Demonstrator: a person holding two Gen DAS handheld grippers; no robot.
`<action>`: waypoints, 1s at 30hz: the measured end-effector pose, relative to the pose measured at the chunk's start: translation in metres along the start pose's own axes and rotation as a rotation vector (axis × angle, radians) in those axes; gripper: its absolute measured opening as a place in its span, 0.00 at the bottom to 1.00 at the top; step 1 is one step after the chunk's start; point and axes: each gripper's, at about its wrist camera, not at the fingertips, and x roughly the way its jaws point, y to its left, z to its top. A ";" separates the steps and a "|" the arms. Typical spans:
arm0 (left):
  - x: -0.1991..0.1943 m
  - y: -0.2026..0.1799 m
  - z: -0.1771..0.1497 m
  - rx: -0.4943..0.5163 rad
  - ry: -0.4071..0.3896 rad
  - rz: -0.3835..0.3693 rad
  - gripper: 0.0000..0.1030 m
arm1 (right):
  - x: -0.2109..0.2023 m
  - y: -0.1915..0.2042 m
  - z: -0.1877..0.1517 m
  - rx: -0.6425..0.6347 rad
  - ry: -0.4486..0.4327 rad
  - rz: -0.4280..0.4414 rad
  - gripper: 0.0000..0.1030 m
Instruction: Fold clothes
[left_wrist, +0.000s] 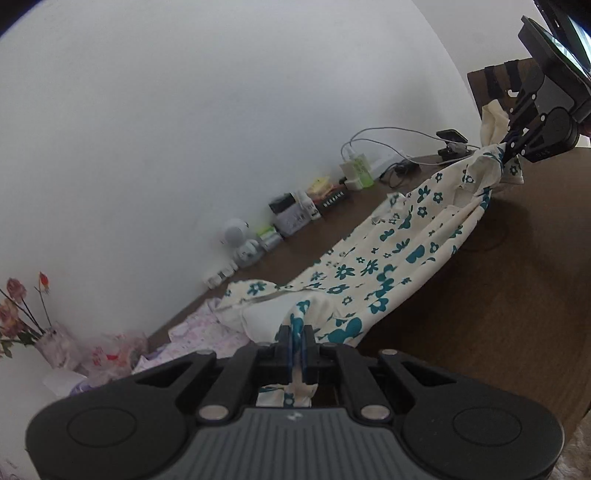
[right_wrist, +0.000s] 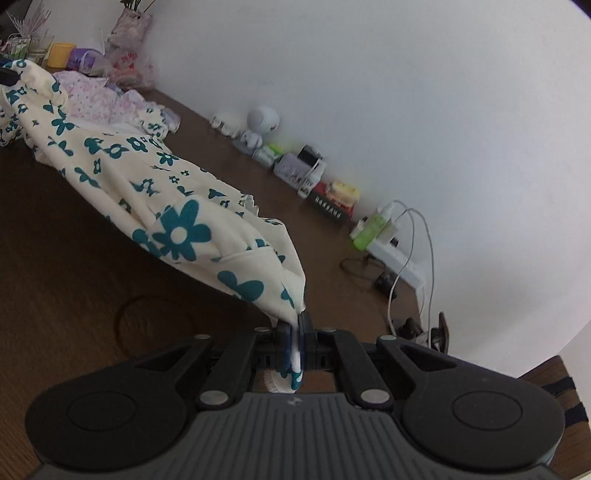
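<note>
Left gripper: our left gripper (left_wrist: 296, 338) is pressed together on one end of the flowered garment (left_wrist: 373, 266), and cloth pokes out behind the pads.

Right gripper: our right gripper (right_wrist: 295, 345) pinches the other end the same way; in the left view it (left_wrist: 508, 149) hangs at the far end with the cloth bunched at its tip.

Garment: the cream cloth with teal flowers (right_wrist: 147, 184) is strung between our two grips. It sags in the middle, and part of it seems to rest on the brown surface (left_wrist: 480, 314).

Beside it: a pale pink-patterned garment (left_wrist: 207, 332) lies just beside the flowered one, near our left end.

Along the wall: small boxes, a green bottle (right_wrist: 369, 230), a power strip (right_wrist: 399, 258) with white cables and a white figurine (right_wrist: 260, 123) stand in a row near the far edge of the cloth.

Risk, grip: we hold only narrow bunched tips, so a sharp tug could slip an end free.

Risk, clutter: if we swing the cloth toward the wall, we judge it could catch the cables or knock the bottle over.

Risk, fold: the sagging, twisted middle may lay down creased, or drag the pink garment along.
</note>
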 end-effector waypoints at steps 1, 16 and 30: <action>-0.001 -0.005 -0.004 -0.016 0.015 -0.016 0.03 | 0.000 0.008 -0.010 0.021 0.022 0.023 0.03; -0.051 0.043 -0.032 -0.285 0.152 -0.178 0.15 | -0.040 0.010 -0.052 0.184 0.052 0.149 0.31; 0.014 0.119 -0.014 -0.418 0.241 -0.014 0.38 | 0.013 -0.050 -0.018 0.414 0.058 0.129 0.44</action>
